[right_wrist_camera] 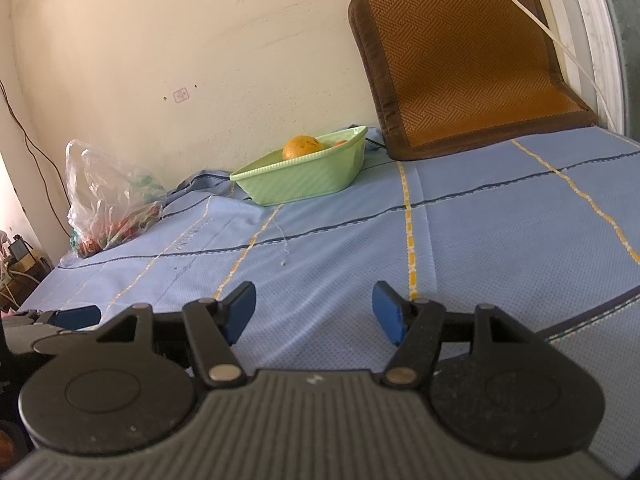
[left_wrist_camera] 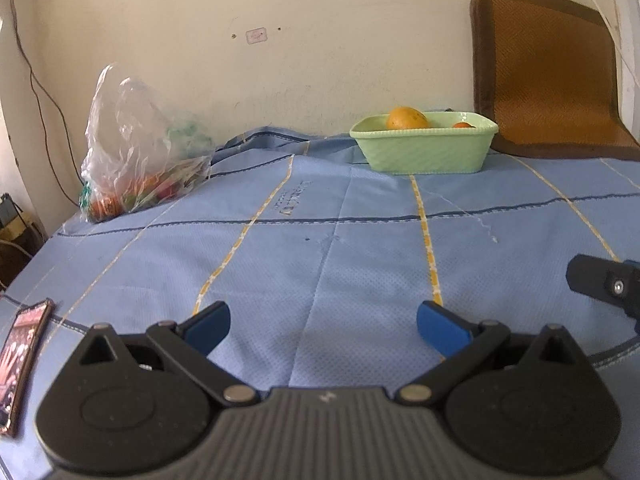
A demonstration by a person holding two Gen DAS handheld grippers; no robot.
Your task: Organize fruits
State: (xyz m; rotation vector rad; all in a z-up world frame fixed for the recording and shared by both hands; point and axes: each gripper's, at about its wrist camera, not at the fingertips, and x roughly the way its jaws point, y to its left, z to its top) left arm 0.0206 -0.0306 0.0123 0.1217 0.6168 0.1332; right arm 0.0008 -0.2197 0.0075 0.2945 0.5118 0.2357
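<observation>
Two fruits (left_wrist_camera: 406,117) in green basket (left_wrist_camera: 424,152), far beyond both wide, empty hand-held grippers (left_wrist_camera: 323,328)

Woven mat (left_wrist_camera: 548,76), phone (left_wrist_camera: 24,356), blue cloth (left_wrist_camera: 320,248)

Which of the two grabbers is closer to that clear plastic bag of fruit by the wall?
Left. The left gripper sits on the side of the plastic bag, which lies ahead to its left. The right gripper is beyond the left one, farther from the bag.

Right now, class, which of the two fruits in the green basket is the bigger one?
The yellow-orange fruit on the basket's left side; it rises well above the rim, while the small orange one barely shows.
</observation>
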